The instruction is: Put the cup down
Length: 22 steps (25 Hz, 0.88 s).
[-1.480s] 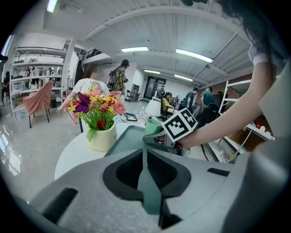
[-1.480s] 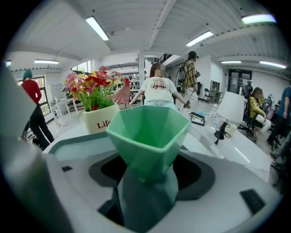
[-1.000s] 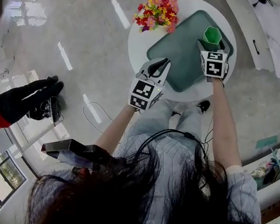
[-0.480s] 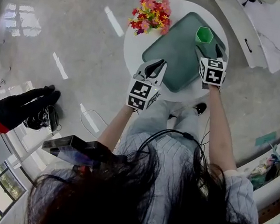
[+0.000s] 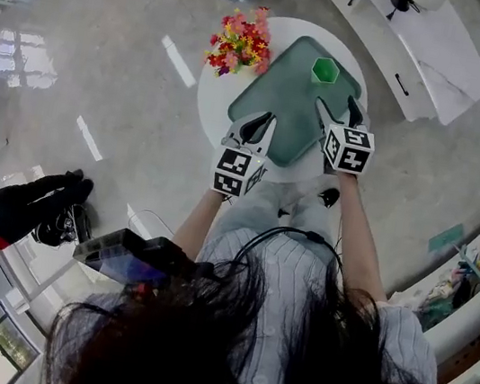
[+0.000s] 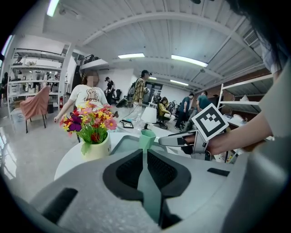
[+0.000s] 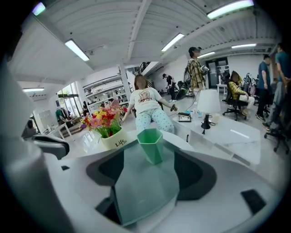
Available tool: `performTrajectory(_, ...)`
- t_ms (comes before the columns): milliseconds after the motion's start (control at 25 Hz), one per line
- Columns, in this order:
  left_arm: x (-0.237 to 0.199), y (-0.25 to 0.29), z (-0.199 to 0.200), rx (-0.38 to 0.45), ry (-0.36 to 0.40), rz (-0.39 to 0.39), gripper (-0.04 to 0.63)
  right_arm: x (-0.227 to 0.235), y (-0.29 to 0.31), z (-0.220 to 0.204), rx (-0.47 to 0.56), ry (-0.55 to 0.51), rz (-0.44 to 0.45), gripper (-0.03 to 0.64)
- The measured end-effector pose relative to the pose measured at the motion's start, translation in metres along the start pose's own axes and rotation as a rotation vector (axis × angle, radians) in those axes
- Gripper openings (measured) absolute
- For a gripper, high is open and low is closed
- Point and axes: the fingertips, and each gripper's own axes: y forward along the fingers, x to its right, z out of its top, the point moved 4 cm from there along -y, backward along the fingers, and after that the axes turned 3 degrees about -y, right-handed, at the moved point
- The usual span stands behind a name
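Tongs first: the left gripper (image 5: pixel 268 119) has its jaws drawn together to a thin slit, with nothing between them. It hangs over the table's edge at about 7 o'clock, its tips just reaching the near rim of the tray. The right gripper (image 5: pixel 336 110) has its jaws spread wide and holds nothing. It sits over the table's 4 o'clock edge, with its tips above the tray's near right side.

Just past the right gripper's tips, at about 11 o'clock from them, the green hexagonal cup (image 5: pixel 324 69) stands upright on the dark green tray (image 5: pixel 278 102). It is free of both grippers. The right gripper view shows the cup (image 7: pixel 151 144) straight ahead in the gap between the jaws but beyond them, with its mouth open upward. The left gripper view shows it (image 6: pixel 147 138) farther off, in line with the slit.

The tray lies tilted across the round white table (image 5: pixel 208 99), and the cup is in the tray's far right part, toward 1 o'clock. A pot of red, pink and yellow flowers (image 5: pixel 240 39) stands on the table at about 10 o'clock, beside the tray's left edge and off it.

Beyond the table, at 12 o'clock, a seated person (image 7: pixel 146 105) in a white shirt and patterned trousers faces it. A white desk with a small lamp (image 7: pixel 208 105) stands at about 1 o'clock.
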Motion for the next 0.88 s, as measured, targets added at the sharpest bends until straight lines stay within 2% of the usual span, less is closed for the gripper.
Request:
performTrajectory(200,0.008,0.005,0.006,0.010,0.006,-0.022,0.020,-0.015,-0.021,0.007,0.042,-0.007,0.006,0.319)
performTrajectory(520,0.025,0.012,0.021,0.049,0.001,-0.011,0.019,-0.027,-0.049,0.019,0.102,-0.033,0.060,0.244)
performTrajectory(880,0.067,0.000,0.025,0.076,0.010,0.029,0.020,-0.021,-0.092,0.018,0.159,0.027,0.152,0.172)
